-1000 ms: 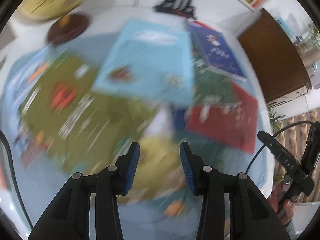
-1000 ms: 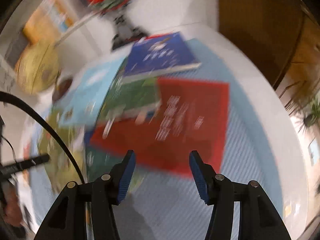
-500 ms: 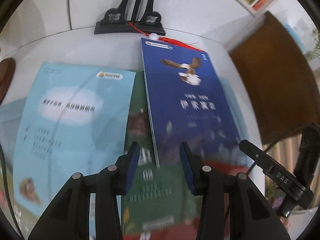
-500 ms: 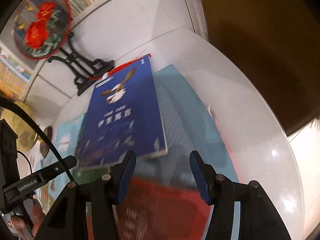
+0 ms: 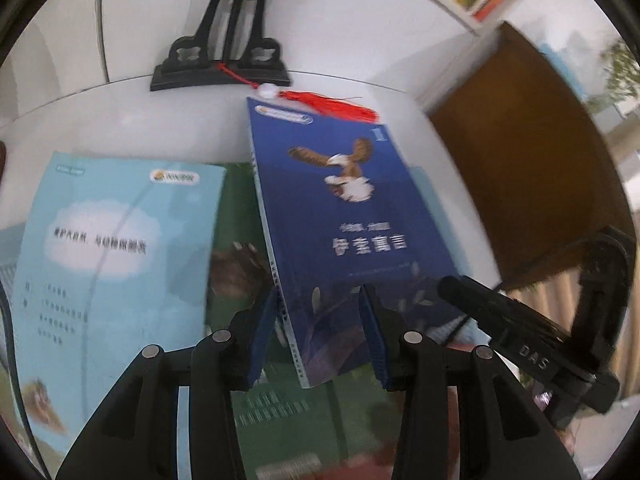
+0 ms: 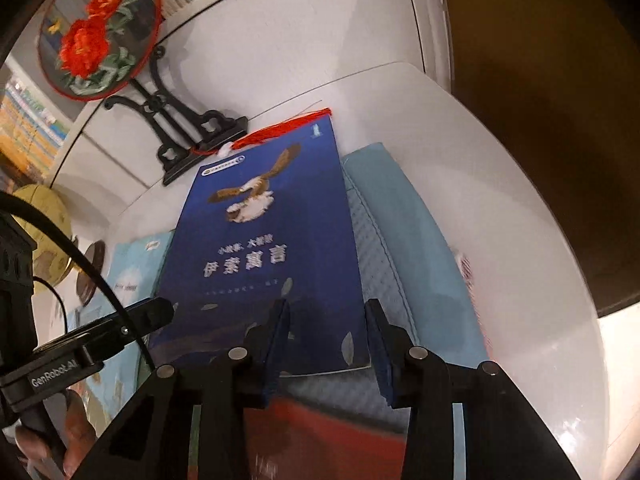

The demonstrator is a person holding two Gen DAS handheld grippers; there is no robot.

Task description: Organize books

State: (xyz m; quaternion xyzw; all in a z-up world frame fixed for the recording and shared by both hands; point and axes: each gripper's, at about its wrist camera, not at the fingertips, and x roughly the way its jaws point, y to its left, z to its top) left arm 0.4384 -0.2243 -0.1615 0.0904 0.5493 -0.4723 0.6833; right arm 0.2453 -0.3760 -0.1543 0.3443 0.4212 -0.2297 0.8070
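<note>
Blue book (image 5: 348, 216): it has a bird on the cover and lies flat near the far edge of the tabletop (image 5: 120, 120). It rests on top of a green book (image 5: 240, 264) and a light blue mat (image 6: 404, 240).
Left gripper (image 5: 320, 340): its fingers (image 5: 262, 336) are partly open. The near left corner of the blue book, the spine side, sits in the gap between them. The fingers do not press on it.
Right gripper (image 6: 326, 344): its fingers (image 6: 276, 344) have just closed in some, and a gap is left. The near right corner of the blue book sits between them. I cannot tell if the fingers touch the book.
Pale blue book (image 5: 116, 256): it lies flat to the left of the blue book, partly over the green book.
Red book (image 6: 332, 436): it lies nearer than the blue book, under the right gripper. It looks blurry.
Black stand (image 5: 220, 60): it stands at the far edge of the tabletop, just behind the blue book. It holds up a round picture of red flowers (image 6: 96, 32).
Red tassel (image 5: 340, 106): it hangs from the stand and lies by the far end of the blue book.
Hand (image 6: 76, 440): it holds the handle of the left gripper, at the left side of the right camera's view.
</note>
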